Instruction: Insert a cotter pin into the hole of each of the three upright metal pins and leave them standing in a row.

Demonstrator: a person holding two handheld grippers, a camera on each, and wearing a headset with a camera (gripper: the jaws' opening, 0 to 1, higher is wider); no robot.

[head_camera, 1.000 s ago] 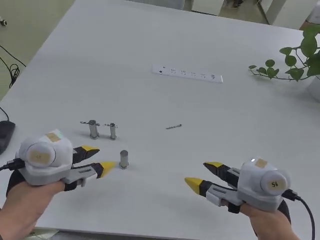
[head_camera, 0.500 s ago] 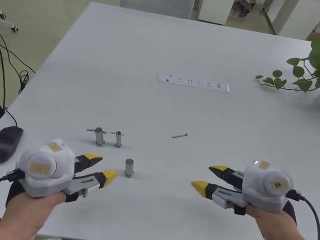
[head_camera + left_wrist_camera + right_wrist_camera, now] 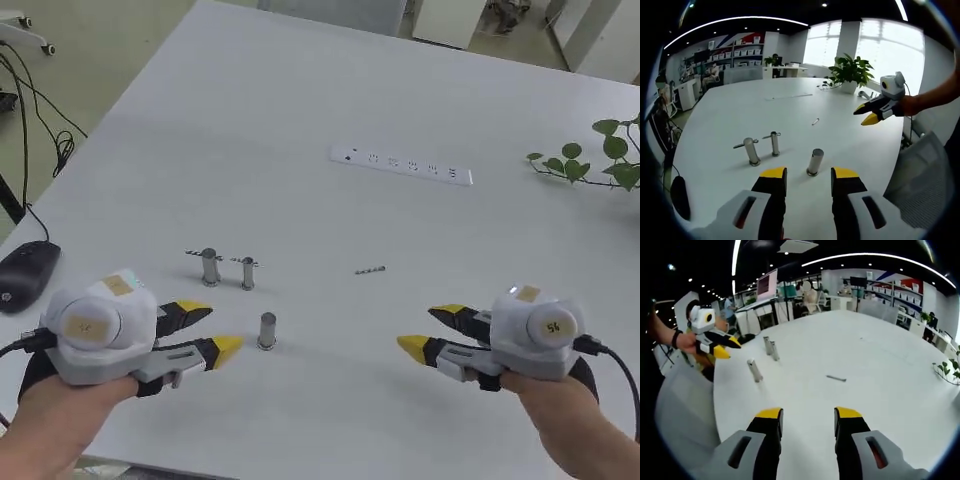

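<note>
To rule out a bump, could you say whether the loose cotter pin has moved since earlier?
No: the loose cotter pin keeps its spot relative to the power strip; the camera moved.

Same build on left gripper (image 3: pixel 218 327) and right gripper (image 3: pixel 418 328): rounded white-grey housing, black jaws with yellow tips, a dark slot on each jaw arm. Round tan sticker (image 3: pixel 83 327) on each, right one numbered, digits unclear. Black cable (image 3: pixel 612 362) off each rear. Dark wristband (image 3: pixel 676 338) on left wrist.

Left claw (image 3: pixel 218 326), right claw (image 3: pixel 420 328) spread. Far pins (image 3: pixel 210 266) cottered; near pin (image 3: pixel 267 330) bare; loose cotter pin (image 3: pixel 370 270) apart.
</note>
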